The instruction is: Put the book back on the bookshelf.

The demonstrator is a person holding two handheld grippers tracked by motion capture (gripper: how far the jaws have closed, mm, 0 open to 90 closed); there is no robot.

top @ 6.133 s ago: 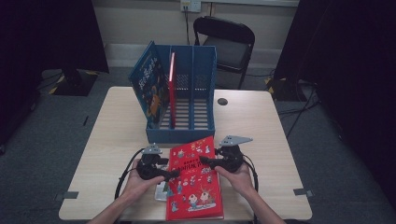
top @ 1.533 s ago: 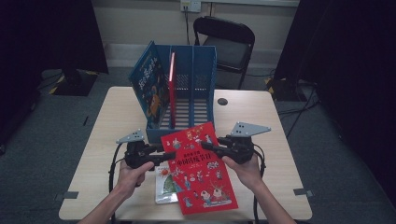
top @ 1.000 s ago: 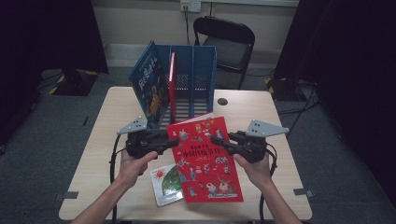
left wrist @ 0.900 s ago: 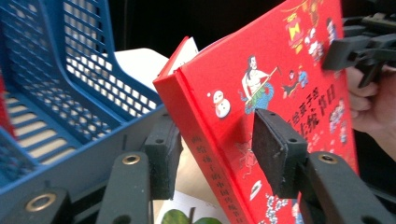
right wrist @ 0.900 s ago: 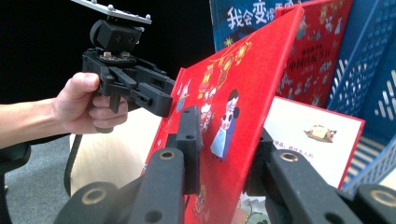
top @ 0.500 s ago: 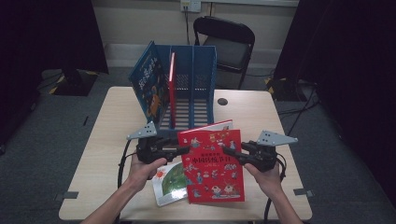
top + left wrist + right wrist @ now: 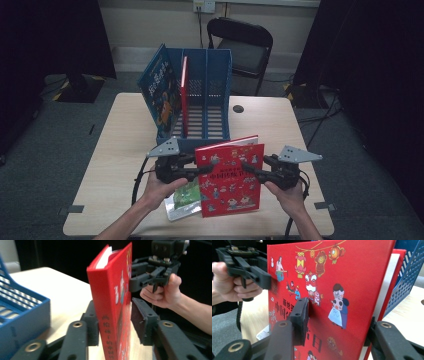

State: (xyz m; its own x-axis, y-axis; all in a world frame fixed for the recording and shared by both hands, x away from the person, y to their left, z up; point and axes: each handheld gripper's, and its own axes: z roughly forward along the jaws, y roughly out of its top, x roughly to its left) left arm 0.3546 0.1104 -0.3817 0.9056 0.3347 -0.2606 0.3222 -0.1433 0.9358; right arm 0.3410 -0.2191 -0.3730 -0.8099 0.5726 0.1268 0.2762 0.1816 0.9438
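2 grippers clamp glossy red hardcover book (image 7: 230,177) | left gripper (image 7: 202,170) spine | right gripper (image 7: 248,170) fore-edge

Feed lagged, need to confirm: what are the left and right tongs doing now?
Left tongs: closed on the red book at its spine edge.
Right tongs: closed on the same book's opposite edge.

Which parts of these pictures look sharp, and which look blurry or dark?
High view: table evenly lit, room edges dark. Left gripper view: red book spine sharp, blue rack and far hand soft. Right gripper view: the cover crisp, near jaws blurred.
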